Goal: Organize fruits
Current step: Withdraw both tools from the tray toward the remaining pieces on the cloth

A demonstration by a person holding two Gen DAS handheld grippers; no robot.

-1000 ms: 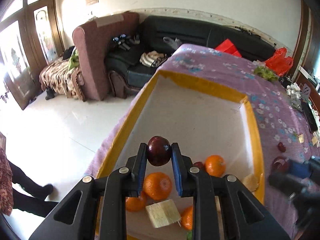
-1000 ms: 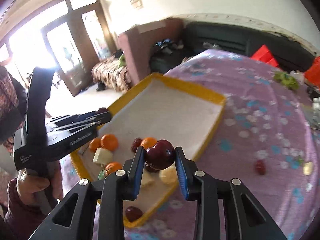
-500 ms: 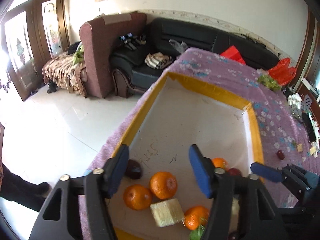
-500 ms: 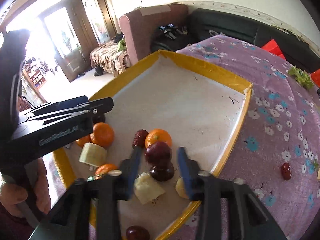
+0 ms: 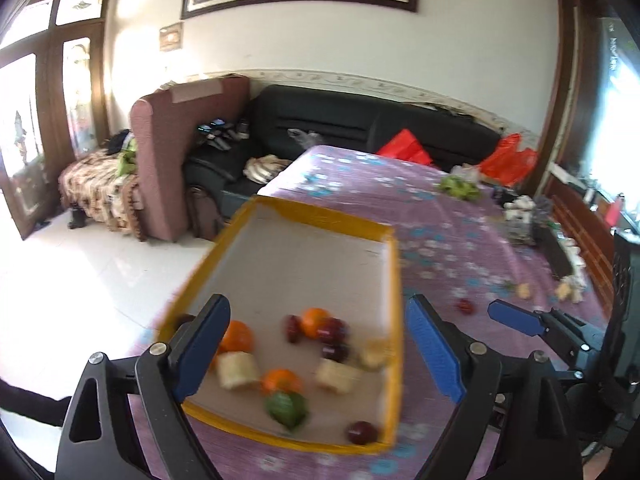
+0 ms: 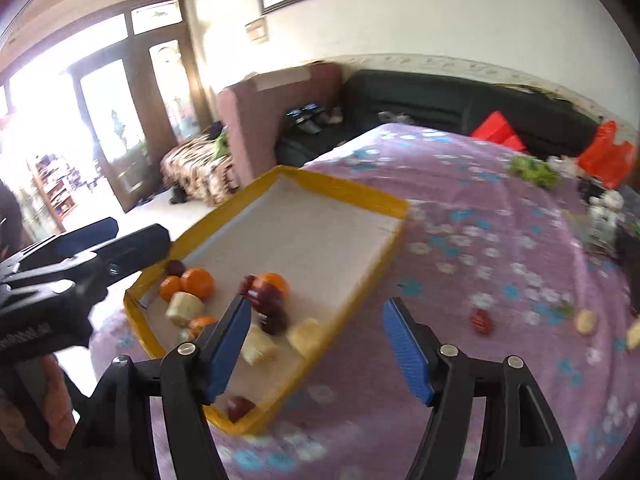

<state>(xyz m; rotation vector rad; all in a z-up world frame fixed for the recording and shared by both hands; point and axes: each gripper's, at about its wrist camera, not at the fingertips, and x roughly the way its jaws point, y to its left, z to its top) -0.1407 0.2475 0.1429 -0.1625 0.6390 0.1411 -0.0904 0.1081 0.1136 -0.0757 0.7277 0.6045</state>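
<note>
Both grippers hang above the purple flowered cloth of the bench (image 5: pixel 460 240), jaws spread wide and holding nothing: the left gripper (image 5: pixel 316 356) frames the near end of the yellow-rimmed tray (image 5: pixel 320 216), and the right gripper (image 6: pixel 316 348) sits over the tray's right rim and the cloth beside it. The tray lies along the bench's left edge, and the fruit is bunched at its near end. In the left wrist view there are oranges (image 5: pixel 236 336), pale cut chunks (image 5: pixel 238 368), dark red fruits (image 5: pixel 334 330), a green piece (image 5: pixel 286 406) near the front rim, and one dark red fruit alone in the tray's near right corner (image 5: pixel 362 432); motion blur softens all of them. The right wrist view shows the same cluster from the other side, though its own left finger (image 6: pixel 228 348) hides part of it, the green piece with it. That view also takes in the left gripper's black body at the tray's left rim and a small red fruit (image 6: pixel 482 320) lying loose on the cloth, well right of the tray, with pale pieces (image 6: pixel 586 320) farther right. The left wrist view catches that loose fruit only as a small blurred spot, beside the right gripper's blue fingertip (image 5: pixel 512 318) entering at its right edge.
</note>
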